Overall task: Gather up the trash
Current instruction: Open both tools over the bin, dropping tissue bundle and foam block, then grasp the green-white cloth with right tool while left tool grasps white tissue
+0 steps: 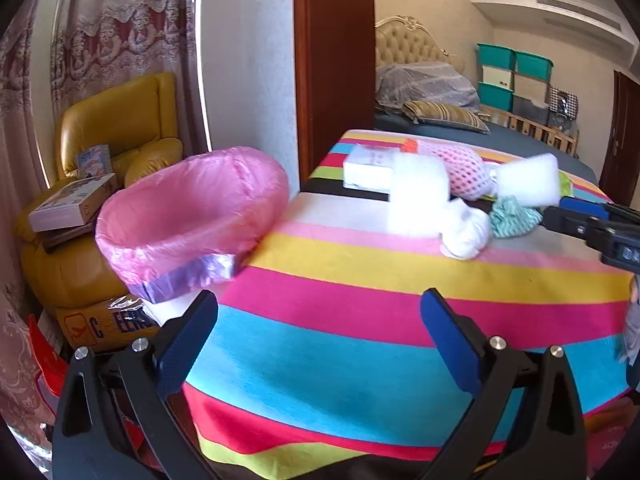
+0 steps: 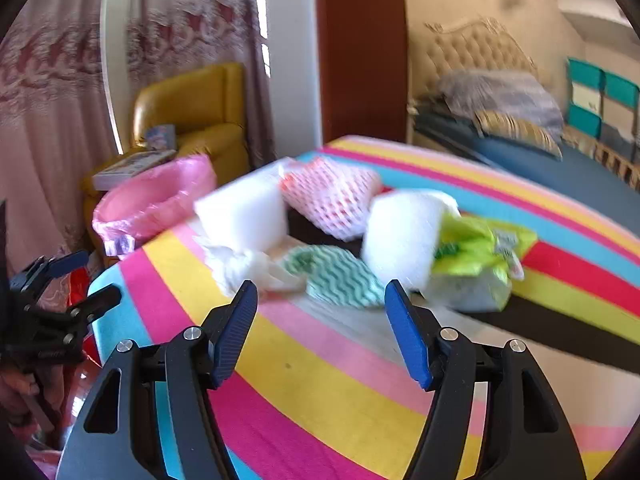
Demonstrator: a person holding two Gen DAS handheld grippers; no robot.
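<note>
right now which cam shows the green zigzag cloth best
The right wrist view: the green zigzag cloth lies close ahead of the open right gripper, its pattern plain though slightly blurred. In the left wrist view the cloth is small and far off, partly hidden behind the white crumpled tissue.

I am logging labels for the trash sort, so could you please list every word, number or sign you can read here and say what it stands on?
"C" and "EER", cut off: the cardboard box under the yellow armchair, with an orange plane sign beside them.
White flat box on the striped cloth: print too blurred to read.
Book box on the armchair: too small to read.
Green packet: blurred.
Right claw: marking unreadable.
</note>
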